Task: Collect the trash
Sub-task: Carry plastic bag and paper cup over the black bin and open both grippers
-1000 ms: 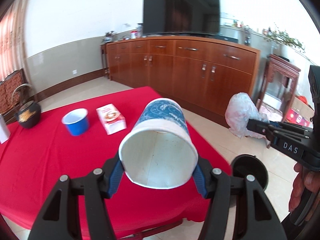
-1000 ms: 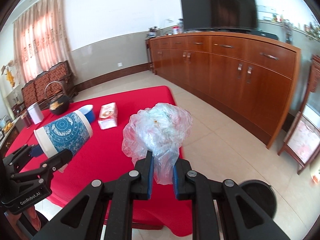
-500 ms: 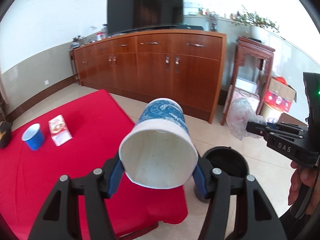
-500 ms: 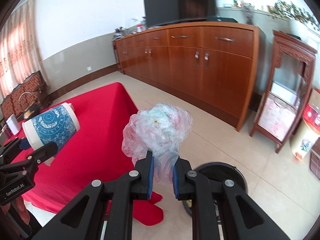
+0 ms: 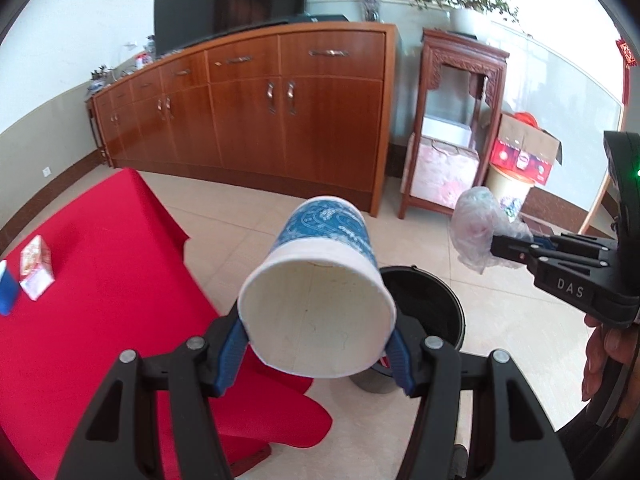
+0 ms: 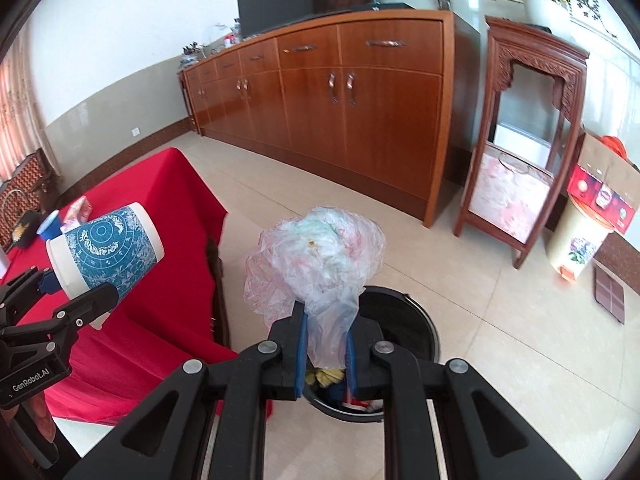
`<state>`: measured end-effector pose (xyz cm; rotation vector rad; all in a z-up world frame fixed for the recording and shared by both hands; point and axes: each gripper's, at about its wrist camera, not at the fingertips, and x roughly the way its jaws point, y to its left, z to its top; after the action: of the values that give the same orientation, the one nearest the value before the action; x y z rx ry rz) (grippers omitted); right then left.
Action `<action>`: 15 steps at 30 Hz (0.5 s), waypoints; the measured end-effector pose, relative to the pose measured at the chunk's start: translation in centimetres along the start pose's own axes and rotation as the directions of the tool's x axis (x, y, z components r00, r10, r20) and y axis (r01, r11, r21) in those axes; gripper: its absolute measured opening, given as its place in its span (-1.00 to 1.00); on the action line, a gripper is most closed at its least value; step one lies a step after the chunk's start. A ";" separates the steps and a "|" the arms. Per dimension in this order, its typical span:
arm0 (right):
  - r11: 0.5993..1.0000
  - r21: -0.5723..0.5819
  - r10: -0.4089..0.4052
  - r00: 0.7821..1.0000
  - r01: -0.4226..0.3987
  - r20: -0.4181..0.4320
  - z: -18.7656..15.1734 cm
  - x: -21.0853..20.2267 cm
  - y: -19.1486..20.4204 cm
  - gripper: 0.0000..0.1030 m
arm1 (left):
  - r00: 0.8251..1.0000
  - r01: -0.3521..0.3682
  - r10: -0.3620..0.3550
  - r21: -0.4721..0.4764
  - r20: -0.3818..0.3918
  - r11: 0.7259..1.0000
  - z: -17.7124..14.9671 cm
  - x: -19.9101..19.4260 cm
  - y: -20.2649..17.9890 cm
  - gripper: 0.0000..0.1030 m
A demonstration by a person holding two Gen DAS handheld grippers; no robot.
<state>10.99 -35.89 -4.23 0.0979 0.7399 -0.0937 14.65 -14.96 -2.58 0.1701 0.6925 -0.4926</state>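
Seen from the left wrist, the left gripper [image 5: 318,344] clamps a blue-patterned white paper cup [image 5: 320,296] on its side, open mouth toward the camera, above the near rim of a round black trash bin [image 5: 436,300] on the tiled floor, with the red-clothed table [image 5: 100,300] to the left. From the right wrist, the right gripper [image 6: 325,354] pinches a crumpled clear plastic bag [image 6: 316,256] tight between its blue pads [image 6: 301,354], held over that same bin [image 6: 416,332], while the cup [image 6: 106,250] hangs at far left over the table's edge [image 6: 176,240].
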 end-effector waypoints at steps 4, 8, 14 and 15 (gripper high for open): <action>1.000 0.002 -0.016 0.999 0.016 -0.028 -0.7 1.0 -2.0 -0.68 | 0.999 0.021 -0.020 0.017 -0.036 1.000 -0.4 1.8 -1.4 0.20; 1.000 0.001 -0.027 0.998 0.027 -0.049 -1.5 1.8 -3.5 -0.68 | 0.997 0.036 -0.034 0.034 -0.064 0.999 -0.6 3.1 -2.6 0.20; 0.999 0.014 -0.032 0.996 0.034 -0.087 -2.4 3.7 -5.4 -0.68 | 0.993 0.063 -0.058 0.050 -0.106 0.997 -1.0 5.1 -4.2 0.20; 0.999 0.011 -0.030 0.995 0.031 -0.098 -2.6 4.1 -5.6 -0.68 | 0.992 0.066 -0.060 0.052 -0.111 0.996 -1.0 5.4 -4.3 0.20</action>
<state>11.60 -41.35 -9.21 0.1036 0.8388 -0.1230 15.56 -20.41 -6.81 0.2288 0.7935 -0.5665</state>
